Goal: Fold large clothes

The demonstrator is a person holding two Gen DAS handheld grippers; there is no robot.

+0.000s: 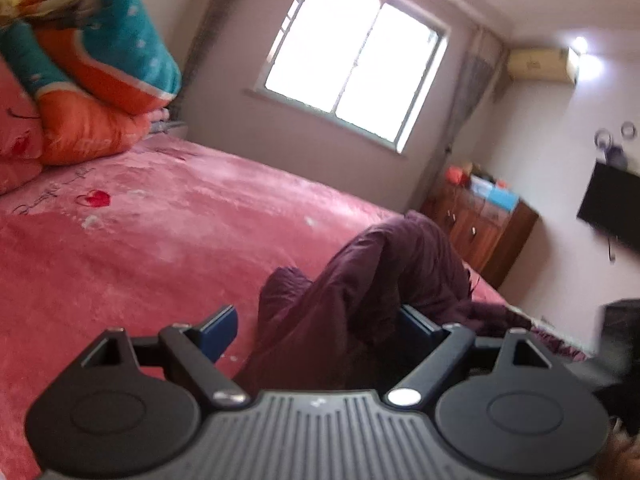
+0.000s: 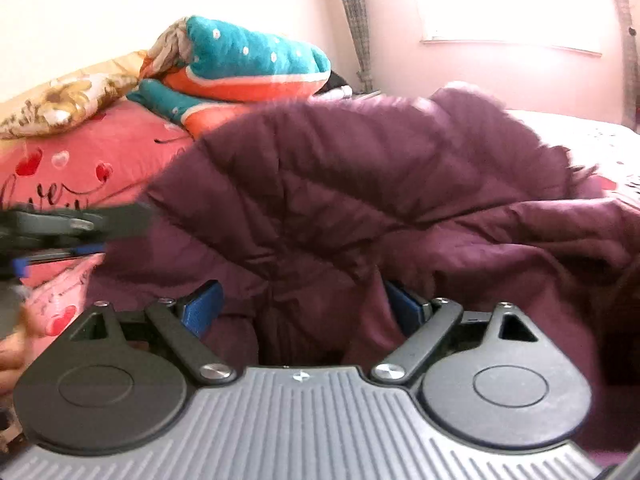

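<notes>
The purple puffy coat [image 1: 384, 280] lies in a rumpled heap near the bed's foot edge, on the pink bedspread [image 1: 140, 240]. From the coat toward ten o'clock in the left wrist view, the bedspread is bare and flat, with lots of room. Past the coat toward two o'clock the bed ends.

The coat is quilted, with puffy stitched rows, and it is bunched up, not flat. In the right wrist view the coat [image 2: 360, 184] fills the middle and one thick fold stands up high.

The left hand-held gripper [image 1: 320, 324] has its blue fingers wide apart, with coat cloth between them but no squeeze. The right hand-held gripper [image 2: 304, 304] is also spread wide, with coat cloth bunched between its fingers; I cannot tell if it grips.

Only the left view shows the window [image 1: 352, 60] and wooden cabinet [image 1: 480, 232]. Both views show the folded blankets [image 2: 240, 68].
</notes>
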